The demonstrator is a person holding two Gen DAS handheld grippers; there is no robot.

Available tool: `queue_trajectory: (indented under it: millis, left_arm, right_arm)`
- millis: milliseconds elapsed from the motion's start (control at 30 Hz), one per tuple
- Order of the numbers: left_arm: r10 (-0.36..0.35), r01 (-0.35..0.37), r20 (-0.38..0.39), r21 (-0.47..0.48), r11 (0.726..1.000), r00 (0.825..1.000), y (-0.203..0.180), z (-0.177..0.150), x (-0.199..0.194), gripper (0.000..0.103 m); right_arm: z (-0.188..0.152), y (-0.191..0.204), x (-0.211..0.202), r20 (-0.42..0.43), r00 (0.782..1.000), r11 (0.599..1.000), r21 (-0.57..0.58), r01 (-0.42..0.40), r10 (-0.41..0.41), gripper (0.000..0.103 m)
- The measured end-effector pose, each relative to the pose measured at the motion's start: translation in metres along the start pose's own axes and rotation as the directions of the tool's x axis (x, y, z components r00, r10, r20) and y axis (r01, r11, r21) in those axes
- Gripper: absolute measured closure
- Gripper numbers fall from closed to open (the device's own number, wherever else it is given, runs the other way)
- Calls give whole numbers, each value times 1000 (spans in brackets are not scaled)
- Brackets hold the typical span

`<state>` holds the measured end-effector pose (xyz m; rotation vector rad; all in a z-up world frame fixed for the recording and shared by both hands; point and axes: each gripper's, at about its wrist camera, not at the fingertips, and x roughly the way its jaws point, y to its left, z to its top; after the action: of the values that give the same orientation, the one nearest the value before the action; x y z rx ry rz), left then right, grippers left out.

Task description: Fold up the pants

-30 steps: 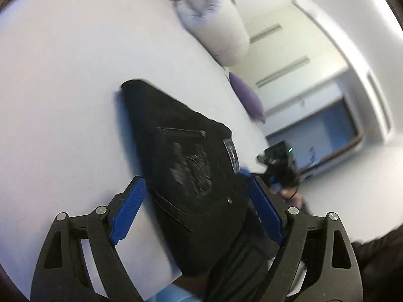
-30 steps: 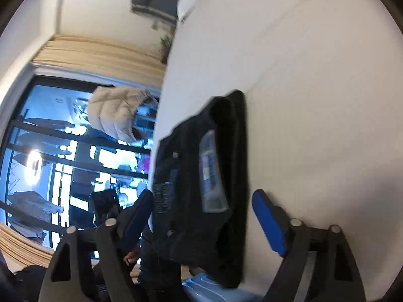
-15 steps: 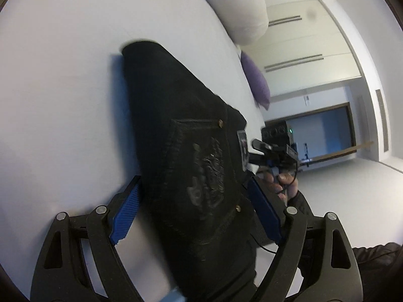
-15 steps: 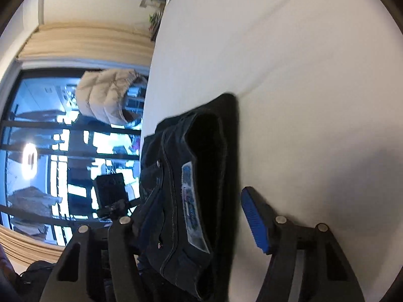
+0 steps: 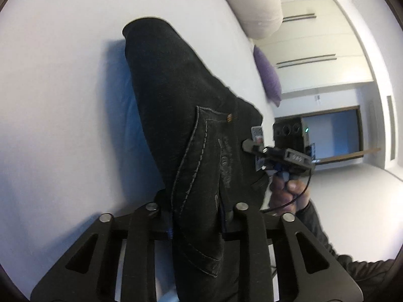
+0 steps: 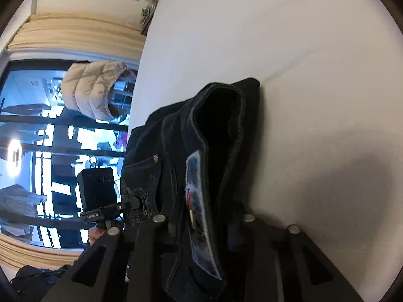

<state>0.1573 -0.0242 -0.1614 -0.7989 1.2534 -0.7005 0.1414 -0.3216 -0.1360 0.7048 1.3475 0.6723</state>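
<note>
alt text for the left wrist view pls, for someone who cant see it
The left gripper is shut on black pants, which stretch away over a white bed. At the right, a hand holds the right gripper at the waistband, with a pale bolster and purple pillow beyond.

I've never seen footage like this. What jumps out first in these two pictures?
The black jeans fill the middle of both views, lying on a plain white bed. Each black gripper is clamped on them: the left gripper near the stitched back pocket, the right gripper on the waistband beside a blue patch.
</note>
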Motion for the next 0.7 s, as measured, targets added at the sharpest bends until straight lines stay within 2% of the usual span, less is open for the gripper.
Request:
queue_trajectory:
  millis: [167,333,500,700]
  left_arm:
    - [-51,50,44,33,998,998,-17,10,-24,85]
    - [-67,56,122,90,994,990,-31,47,-69,85]
    - [2,-27,177,141,990,984,-30,104,-105,85]
    - [82,-108,201,122,987,976,1,181,-125,85]
  right_arm:
    - [-1,32,-12,39,999,998,-61,0,3,83]
    - [30,79,-10,67,997,989,-142,-38,48,84]
    - [92,114,18,81,994,982,-183,-56,72,84]
    - [161,126,72,76,994,986,-151,-72,84,84]
